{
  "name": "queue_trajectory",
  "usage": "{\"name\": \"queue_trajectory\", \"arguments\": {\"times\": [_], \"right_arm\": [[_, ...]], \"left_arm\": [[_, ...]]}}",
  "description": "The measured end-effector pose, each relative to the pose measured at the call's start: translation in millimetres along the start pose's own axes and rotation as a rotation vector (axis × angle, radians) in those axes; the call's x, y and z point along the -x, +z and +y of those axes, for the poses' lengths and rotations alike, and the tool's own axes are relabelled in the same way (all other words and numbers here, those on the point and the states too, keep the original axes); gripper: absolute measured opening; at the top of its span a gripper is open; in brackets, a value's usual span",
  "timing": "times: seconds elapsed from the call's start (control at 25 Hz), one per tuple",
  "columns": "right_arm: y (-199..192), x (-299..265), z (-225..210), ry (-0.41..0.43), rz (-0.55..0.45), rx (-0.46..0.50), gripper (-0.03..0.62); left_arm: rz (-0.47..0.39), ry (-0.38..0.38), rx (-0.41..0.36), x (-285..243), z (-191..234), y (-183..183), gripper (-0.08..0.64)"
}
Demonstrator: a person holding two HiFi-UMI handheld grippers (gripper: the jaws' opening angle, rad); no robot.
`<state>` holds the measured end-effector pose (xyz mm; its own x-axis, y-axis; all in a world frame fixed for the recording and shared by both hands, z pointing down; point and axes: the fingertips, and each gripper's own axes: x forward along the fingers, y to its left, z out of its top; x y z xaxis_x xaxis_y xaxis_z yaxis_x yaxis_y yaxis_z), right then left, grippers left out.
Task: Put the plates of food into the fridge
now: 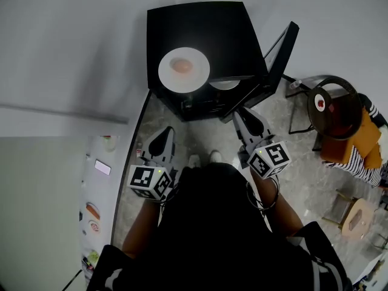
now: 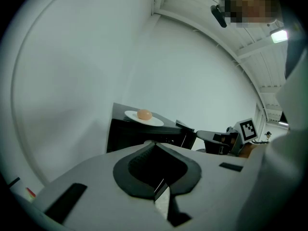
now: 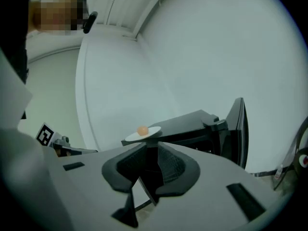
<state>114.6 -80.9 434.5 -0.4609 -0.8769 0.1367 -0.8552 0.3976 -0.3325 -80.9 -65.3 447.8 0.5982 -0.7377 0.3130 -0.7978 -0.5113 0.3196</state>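
Note:
A black mini fridge [image 1: 200,26] stands against the wall with its door [image 1: 277,59] swung open to the right. On its top sits a white plate [image 1: 183,77] bearing a round orange-pink piece of food [image 1: 182,65]. That plate [image 2: 143,118] also shows in the left gripper view, and the same plate [image 3: 142,134] in the right gripper view. The rim of a second white plate [image 1: 225,84] peeks out of the fridge opening. My left gripper [image 1: 168,131] hangs before the fridge's left side, shut and empty. My right gripper [image 1: 241,111] is close to the opening, open by a narrow gap, holding nothing.
At the right stands a round dark glass table [image 1: 339,117] with a small dish of red food [image 1: 320,103], and a person in a striped sleeve [image 1: 364,168] sits by it. A counter at the left carries a phone [image 1: 102,167] and food plates [image 1: 93,211]. A wooden stool [image 1: 354,217] is at the lower right.

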Motion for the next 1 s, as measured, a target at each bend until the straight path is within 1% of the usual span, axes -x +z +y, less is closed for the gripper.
{"name": "queue_trajectory", "arguments": {"times": [0.16,0.28,0.36,0.44,0.56,0.76,1.0], "right_arm": [[8.2,6.8,17.1,0.026,-0.006,0.082,0.086],[6.5,10.0,25.3,0.041,-0.001,0.097,0.086],[2.1,9.8,27.8,0.051,0.002,0.064,0.086],[-1.9,8.9,30.1,0.055,0.008,0.032,0.086],[-4.0,6.4,34.6,0.061,0.017,0.023,0.086],[-4.5,-3.1,37.3,0.074,0.020,-0.003,0.086],[-9.0,-24.1,51.4,0.124,0.052,-0.095,0.086]], "left_arm": [[0.005,0.005,-0.011,5.3,-0.1,-3.3,0.023],[-0.019,-0.032,-0.035,9.7,-9.8,-0.4,0.023],[-0.056,-0.057,-0.039,13.1,-14.9,5.1,0.023],[-0.073,-0.043,-0.043,16.4,-13.2,7.5,0.023],[-0.077,-0.020,-0.051,22.0,-8.8,6.6,0.023],[-0.079,0.009,-0.039,29.6,0.8,2.7,0.023],[-0.079,0.030,-0.017,38.0,12.2,-1.0,0.023]]}}
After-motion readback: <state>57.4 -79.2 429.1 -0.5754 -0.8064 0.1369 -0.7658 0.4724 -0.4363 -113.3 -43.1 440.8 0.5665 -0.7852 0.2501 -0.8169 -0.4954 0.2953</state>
